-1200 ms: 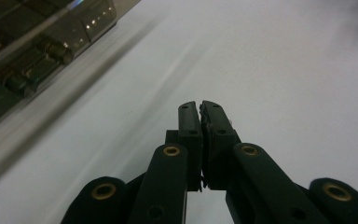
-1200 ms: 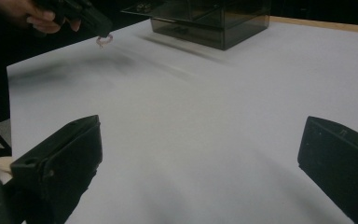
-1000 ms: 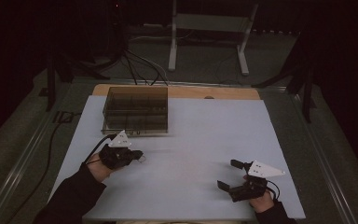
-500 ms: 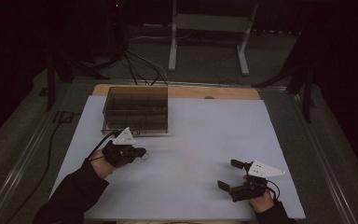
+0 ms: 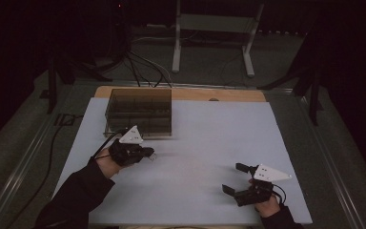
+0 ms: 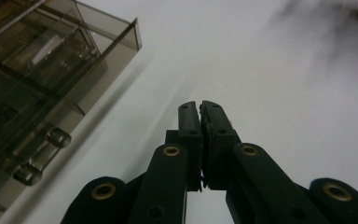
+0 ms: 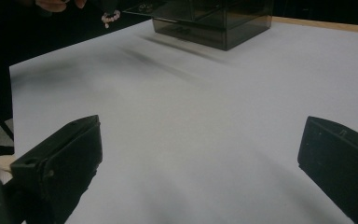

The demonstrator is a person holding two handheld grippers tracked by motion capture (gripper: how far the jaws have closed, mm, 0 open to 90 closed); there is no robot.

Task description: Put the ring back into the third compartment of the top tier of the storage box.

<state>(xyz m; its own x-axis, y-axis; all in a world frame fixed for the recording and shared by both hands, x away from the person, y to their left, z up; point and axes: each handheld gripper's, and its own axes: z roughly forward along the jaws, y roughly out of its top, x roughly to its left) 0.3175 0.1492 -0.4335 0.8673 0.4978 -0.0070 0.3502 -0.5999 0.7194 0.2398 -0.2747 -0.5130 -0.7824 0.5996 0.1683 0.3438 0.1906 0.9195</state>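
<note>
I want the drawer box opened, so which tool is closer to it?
Left. The left tool sits just in front of the drawer box; the right tool is far off toward the table's near right.

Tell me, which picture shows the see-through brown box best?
The left gripper view: the smoky plastic box is close, so its drawers and handle show. The high view gives the whole box, small, at the table's far left. The right gripper view catches its bottom.

Dim room here, a white sheet (image 5: pixel 209 143) covering the wooden table (image 5: pixel 228 94), grey floor (image 5: pixel 343 143) around it, cables (image 5: pixel 138 62) trailing far left, and a pale metal stand (image 5: pixel 214 28) at the far side.
</note>
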